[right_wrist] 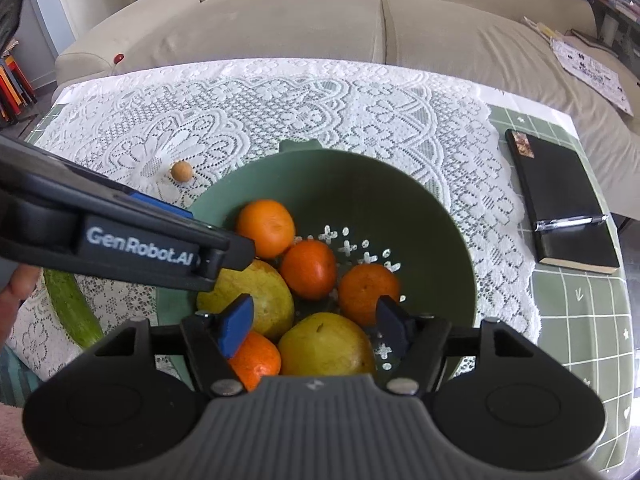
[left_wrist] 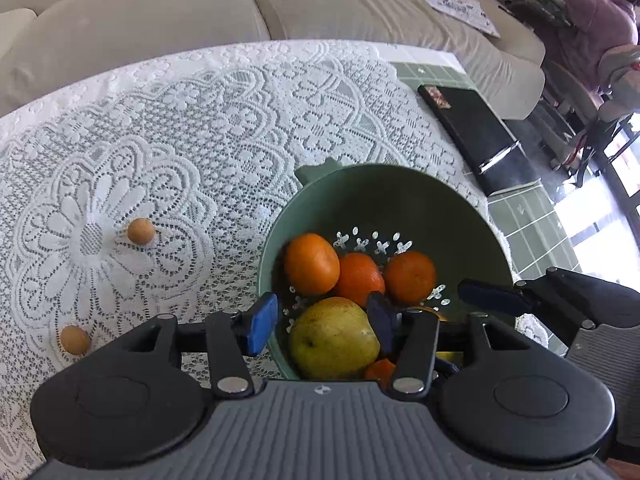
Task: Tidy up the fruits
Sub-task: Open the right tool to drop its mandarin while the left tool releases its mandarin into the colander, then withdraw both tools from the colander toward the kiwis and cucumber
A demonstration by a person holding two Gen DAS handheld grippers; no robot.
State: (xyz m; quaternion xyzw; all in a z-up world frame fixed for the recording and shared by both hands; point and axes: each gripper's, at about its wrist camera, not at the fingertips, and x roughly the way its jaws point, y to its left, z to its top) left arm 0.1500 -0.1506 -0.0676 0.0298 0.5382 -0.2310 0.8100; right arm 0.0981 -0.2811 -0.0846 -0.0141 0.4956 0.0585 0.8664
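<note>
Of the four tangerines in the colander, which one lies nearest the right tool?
The tangerine at the near-left rim of the green colander, just under the right tool's left finger; the other three lie farther back.

The left tongs (left_wrist: 322, 322) hang open over the near rim of a green colander (left_wrist: 400, 196), one blue pad outside the wall, the other inside beside a yellow-green pear (left_wrist: 332, 338). Three oranges (left_wrist: 312, 264) lie touching behind the pear, over the cross-shaped drain holes. The right tongs (left_wrist: 492, 296) reach in from the right. Two small brown round fruits (left_wrist: 141, 231) sit apart on the lace-covered table (left_wrist: 200, 120). A black notebook (left_wrist: 472, 128) lies near the table's far right edge.
</note>
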